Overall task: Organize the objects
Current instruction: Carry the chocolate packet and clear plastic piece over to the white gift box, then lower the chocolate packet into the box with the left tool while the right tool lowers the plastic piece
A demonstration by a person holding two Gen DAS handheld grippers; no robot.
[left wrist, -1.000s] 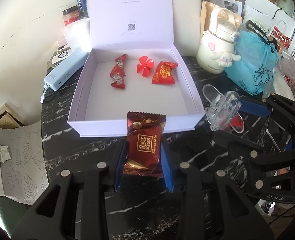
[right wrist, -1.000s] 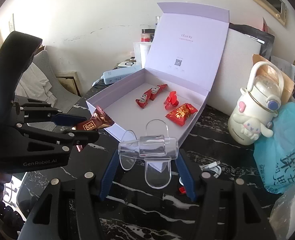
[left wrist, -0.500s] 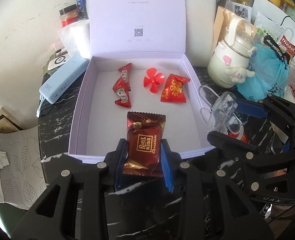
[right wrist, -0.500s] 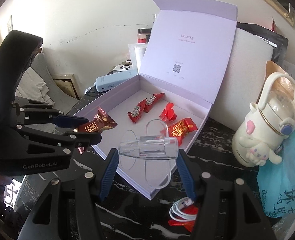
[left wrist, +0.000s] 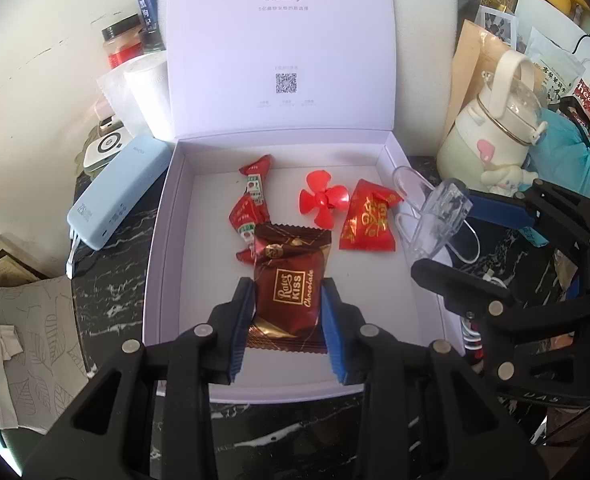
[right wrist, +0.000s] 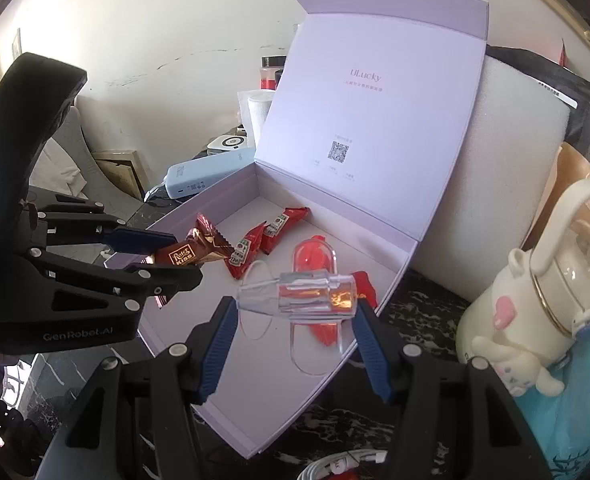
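My way into the box (left wrist: pixel 157 240) is open from above and over its near wall; the raised lid (left wrist: pixel 281 48) blocks the far side. The near floor is bare; red candies (left wrist: pixel 251 208), a fan (left wrist: pixel 323 202) and a packet (left wrist: pixel 369 222) crowd the back. A bottle (left wrist: pixel 491 136) stands close on the right, a power bank (left wrist: pixel 115 196) on the left.

Left gripper (left wrist: pixel 287 312): jaws clamped, load pinched between blue pads (left wrist: pixel 242 320). Right gripper (right wrist: pixel 295 340): jaws clamped on load, held level, right of left gripper.
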